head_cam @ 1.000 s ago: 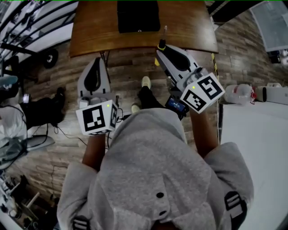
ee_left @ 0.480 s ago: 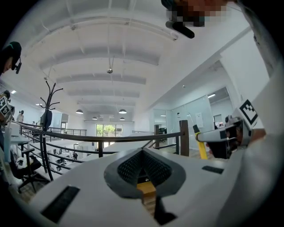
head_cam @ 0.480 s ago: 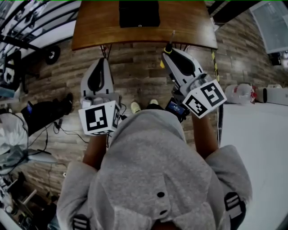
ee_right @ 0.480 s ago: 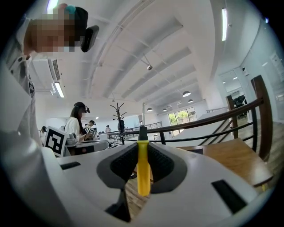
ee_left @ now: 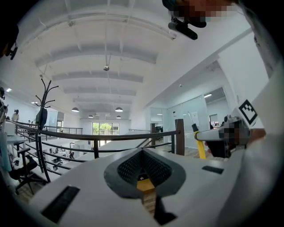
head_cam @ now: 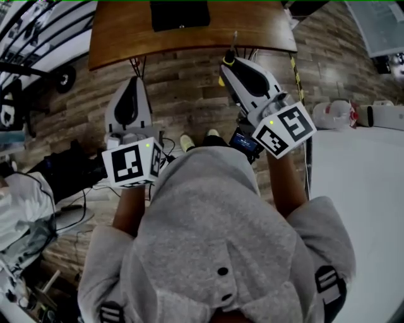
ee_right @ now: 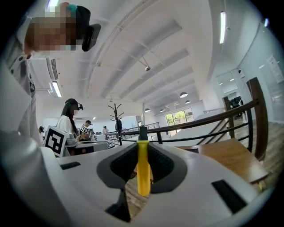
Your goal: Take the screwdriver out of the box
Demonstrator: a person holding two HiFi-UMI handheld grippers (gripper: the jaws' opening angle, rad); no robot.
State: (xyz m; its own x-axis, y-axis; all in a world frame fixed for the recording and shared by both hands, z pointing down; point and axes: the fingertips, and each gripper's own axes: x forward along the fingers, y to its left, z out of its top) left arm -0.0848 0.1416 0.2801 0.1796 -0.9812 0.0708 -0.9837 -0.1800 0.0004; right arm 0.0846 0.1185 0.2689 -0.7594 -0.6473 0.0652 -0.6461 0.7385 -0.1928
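Plainly out of the box: screwdriver (ee_right: 143,170) clamped by its yellow handle in the right gripper (head_cam: 228,63), pads pressed on it from both sides. Standing upright in the right gripper view, black collar and thin metal shaft poking out past the tips. Held level over the plank floor (head_cam: 189,94), just short of the near edge of the wooden table (head_cam: 252,31), with the shaft's tip crossing that edge in the head view. Well apart from the flat black box (head_cam: 180,14), lying at the far middle of the tabletop. Cannot tell from here whether open or lidded. Left gripper (ee_left: 142,153) with nothing in it, tips drawn together, only bare floor showing through the slot beneath the pads. Carried level too, to the left of the other and a little further back from the table. Grey hooded top (head_cam: 214,240) filling the lower half of the head view, one forearm behind each gripper
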